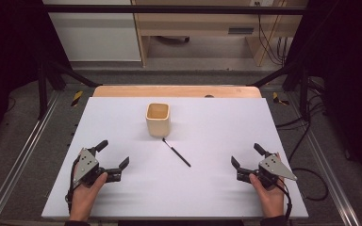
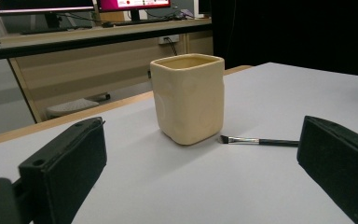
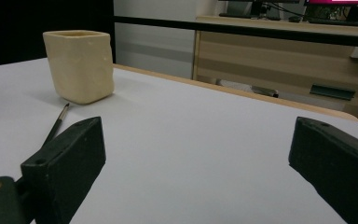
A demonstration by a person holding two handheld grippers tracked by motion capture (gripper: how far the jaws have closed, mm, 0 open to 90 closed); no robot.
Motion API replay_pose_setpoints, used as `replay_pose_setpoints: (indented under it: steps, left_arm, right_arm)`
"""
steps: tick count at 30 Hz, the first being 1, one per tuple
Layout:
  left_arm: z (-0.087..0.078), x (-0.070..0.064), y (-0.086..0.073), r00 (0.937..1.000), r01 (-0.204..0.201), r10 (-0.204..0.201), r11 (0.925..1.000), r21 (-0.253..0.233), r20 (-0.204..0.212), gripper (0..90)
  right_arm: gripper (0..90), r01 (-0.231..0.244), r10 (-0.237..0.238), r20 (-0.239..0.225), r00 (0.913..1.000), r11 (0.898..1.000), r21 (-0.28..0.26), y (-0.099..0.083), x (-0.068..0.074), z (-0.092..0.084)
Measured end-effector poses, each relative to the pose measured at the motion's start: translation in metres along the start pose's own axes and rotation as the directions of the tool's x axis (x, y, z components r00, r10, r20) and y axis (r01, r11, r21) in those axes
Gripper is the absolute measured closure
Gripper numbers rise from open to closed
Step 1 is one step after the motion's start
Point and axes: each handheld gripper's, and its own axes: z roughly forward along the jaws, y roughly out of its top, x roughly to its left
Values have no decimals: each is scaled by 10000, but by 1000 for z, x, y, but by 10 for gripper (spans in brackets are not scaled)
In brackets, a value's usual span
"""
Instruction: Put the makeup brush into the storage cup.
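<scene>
A cream square cup (image 1: 158, 119) stands upright near the middle of the white table (image 1: 226, 122). Just in front of it lies a thin black brush (image 1: 176, 152), bristles toward the cup. My left gripper (image 1: 112, 154) rests at the front left, held by a hand, jaws wide open and nothing between them. My right gripper (image 1: 247, 156) sits at the front right, also open and empty. The left gripper view shows the cup (image 2: 188, 98) and the brush (image 2: 259, 141) ahead of the jaws. In the right gripper view the cup (image 3: 79, 65) and brush (image 3: 58, 123) lie to the far left.
A wooden edge (image 1: 176, 91) runs along the table's far side. Black frame posts (image 1: 42, 84) and loose cables (image 1: 306, 127) flank the table on the floor. Cabinets (image 1: 193, 23) stand behind.
</scene>
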Motion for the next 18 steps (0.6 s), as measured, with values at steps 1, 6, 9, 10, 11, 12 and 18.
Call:
replay_pose_setpoints:
  steps: [1,6,9,10,11,12,18]
  left_arm:
    - [0,0,0,10000,0,0,10000,0,0,11]
    - [-1,0,0,9999,-105,105,9999,-31,-86,22]
    - [0,0,0,9999,-132,132,9999,35,-101,21]
    - [0,-1,0,9998,-159,159,9999,45,-116,20]
    - [0,-1,0,9997,-217,217,9997,72,-107,19]
    - [0,-1,0,9997,-234,234,9997,73,-96,17]
    - [0,0,-2,9997,-180,181,9998,71,-162,14]
  right_arm:
    - [40,0,0,0,10000,10000,0,0,0,0]
    - [40,-4,4,33,10000,10000,57,0,1,-1]
    - [44,31,-30,-49,10000,9998,175,-1,2,0]
    - [44,72,-72,-50,10000,9998,165,-1,2,0]
    - [45,80,-78,-63,9999,9997,242,-1,2,0]
    - [44,108,-107,-55,9999,9995,310,-2,3,1]
    - [38,430,-430,-1,9991,9977,533,6,6,-1]
